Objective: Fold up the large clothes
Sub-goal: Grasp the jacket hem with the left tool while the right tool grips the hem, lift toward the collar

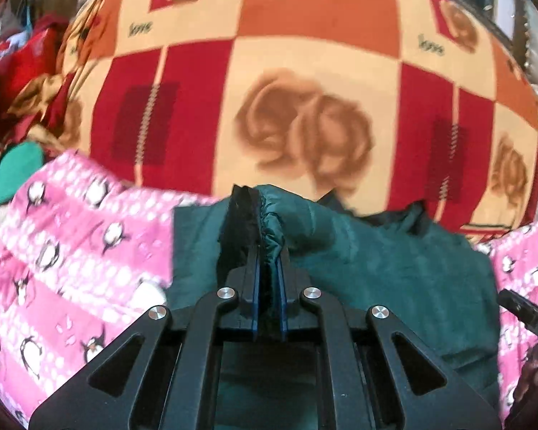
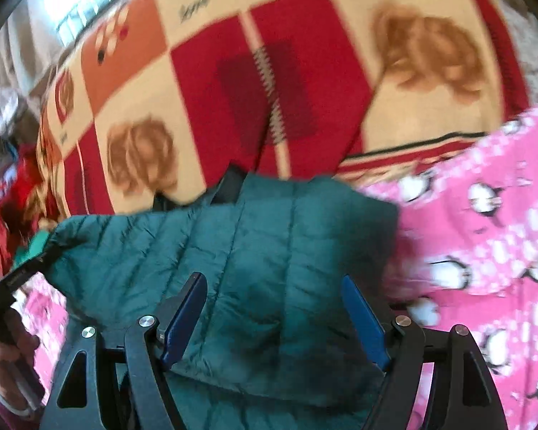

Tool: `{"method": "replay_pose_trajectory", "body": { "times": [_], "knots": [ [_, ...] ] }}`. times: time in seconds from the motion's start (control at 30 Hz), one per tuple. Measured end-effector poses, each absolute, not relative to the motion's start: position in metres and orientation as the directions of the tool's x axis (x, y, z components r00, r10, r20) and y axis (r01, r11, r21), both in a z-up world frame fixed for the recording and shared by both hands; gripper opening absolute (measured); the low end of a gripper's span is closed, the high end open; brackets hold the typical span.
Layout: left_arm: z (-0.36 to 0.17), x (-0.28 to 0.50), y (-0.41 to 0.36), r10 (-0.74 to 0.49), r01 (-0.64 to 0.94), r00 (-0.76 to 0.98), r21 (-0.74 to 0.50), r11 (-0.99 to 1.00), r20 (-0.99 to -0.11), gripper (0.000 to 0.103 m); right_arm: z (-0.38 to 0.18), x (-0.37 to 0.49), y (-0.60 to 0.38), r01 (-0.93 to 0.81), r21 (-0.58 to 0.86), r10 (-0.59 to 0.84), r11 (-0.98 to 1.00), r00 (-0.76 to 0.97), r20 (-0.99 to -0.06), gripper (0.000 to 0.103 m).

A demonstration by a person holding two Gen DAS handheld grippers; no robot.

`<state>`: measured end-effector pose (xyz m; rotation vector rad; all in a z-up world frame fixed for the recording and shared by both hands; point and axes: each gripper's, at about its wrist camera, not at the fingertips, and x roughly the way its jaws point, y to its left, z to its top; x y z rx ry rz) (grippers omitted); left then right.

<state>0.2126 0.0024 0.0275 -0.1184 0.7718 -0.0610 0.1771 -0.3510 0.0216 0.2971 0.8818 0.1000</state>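
A dark green quilted jacket (image 1: 376,251) lies on a pink penguin blanket (image 1: 71,251). My left gripper (image 1: 260,211) is shut on a gathered, elastic-looking edge of the jacket, and the cloth bunches up between its blue pads. In the right wrist view the jacket (image 2: 269,243) spreads across the middle. My right gripper (image 2: 272,281) hangs open just over it, its blue pads (image 2: 186,315) wide apart with quilted cloth beneath them and no grip. At that view's left edge the left gripper (image 2: 18,279) shows, held by a hand (image 2: 14,351).
A red, orange and cream checked blanket with rose prints (image 1: 269,89) covers the bed beyond the jacket. Red and green clothes (image 1: 18,71) are piled at the far left. The pink penguin blanket (image 2: 484,233) also spreads right of the jacket.
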Motion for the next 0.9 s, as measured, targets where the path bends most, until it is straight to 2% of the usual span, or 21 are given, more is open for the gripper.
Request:
{"method": "replay_pose_trajectory", "body": {
  "times": [0.13, 0.17, 0.2, 0.3, 0.37, 0.47, 0.5, 0.53, 0.6, 0.67, 0.8, 0.9],
  "knots": [
    [0.001, 0.211, 0.011, -0.080, -0.012, 0.683, -0.120, 0.993, -0.726, 0.007, -0.009, 0.207, -0.323, 0.008, 0.223, 0.177, 0.975, 0.587, -0.790, 0.075],
    [-0.004, 0.211, 0.011, -0.083, -0.013, 0.675, -0.124, 0.992, -0.733, 0.007, -0.014, 0.215, -0.318, -0.003, 0.199, 0.163, 0.980, 0.582, -0.797, 0.078],
    [-0.005, 0.211, 0.010, -0.087, -0.010, 0.673, -0.126, 0.992, -0.735, 0.007, -0.019, 0.222, -0.314, -0.010, 0.183, 0.155, 0.983, 0.577, -0.802, 0.082],
    [0.000, 0.209, 0.010, -0.102, -0.001, 0.673, -0.139, 0.990, -0.732, 0.008, -0.020, 0.235, -0.316, -0.007, 0.174, 0.147, 0.985, 0.569, -0.809, 0.083],
    [0.009, 0.206, 0.011, -0.115, 0.009, 0.676, -0.148, 0.989, -0.728, 0.014, -0.012, 0.234, -0.322, -0.005, 0.187, 0.157, 0.982, 0.563, -0.811, 0.082],
    [0.025, 0.198, 0.010, -0.130, 0.037, 0.699, -0.146, 0.989, -0.703, 0.045, 0.012, 0.213, -0.338, 0.009, 0.248, 0.190, 0.969, 0.612, -0.768, 0.082],
    [0.032, 0.194, 0.010, -0.130, 0.042, 0.717, -0.144, 0.989, -0.685, 0.061, 0.020, 0.205, -0.340, 0.005, 0.258, 0.199, 0.966, 0.620, -0.759, 0.082],
    [0.037, 0.190, 0.009, -0.129, 0.044, 0.734, -0.143, 0.989, -0.667, 0.069, 0.025, 0.197, -0.341, -0.001, 0.258, 0.203, 0.966, 0.622, -0.756, 0.082],
    [0.046, 0.184, 0.006, -0.127, 0.053, 0.769, -0.137, 0.989, -0.626, 0.071, 0.029, 0.180, -0.338, -0.017, 0.229, 0.191, 0.973, 0.616, -0.764, 0.082],
    [0.044, 0.184, 0.000, -0.120, 0.059, 0.771, -0.118, 0.991, -0.625, 0.071, 0.026, 0.168, -0.334, -0.020, 0.186, 0.160, 0.982, 0.610, -0.776, 0.082],
    [0.018, 0.194, -0.023, -0.059, 0.068, 0.726, -0.013, 0.998, -0.685, 0.071, 0.002, 0.170, -0.324, 0.000, 0.120, 0.098, 0.993, 0.578, -0.810, 0.083],
    [-0.010, 0.201, -0.036, 0.040, 0.053, 0.700, 0.108, 0.993, -0.713, 0.071, -0.020, 0.183, -0.317, 0.014, 0.053, 0.036, 0.998, 0.565, -0.824, 0.085]
  ]
}}
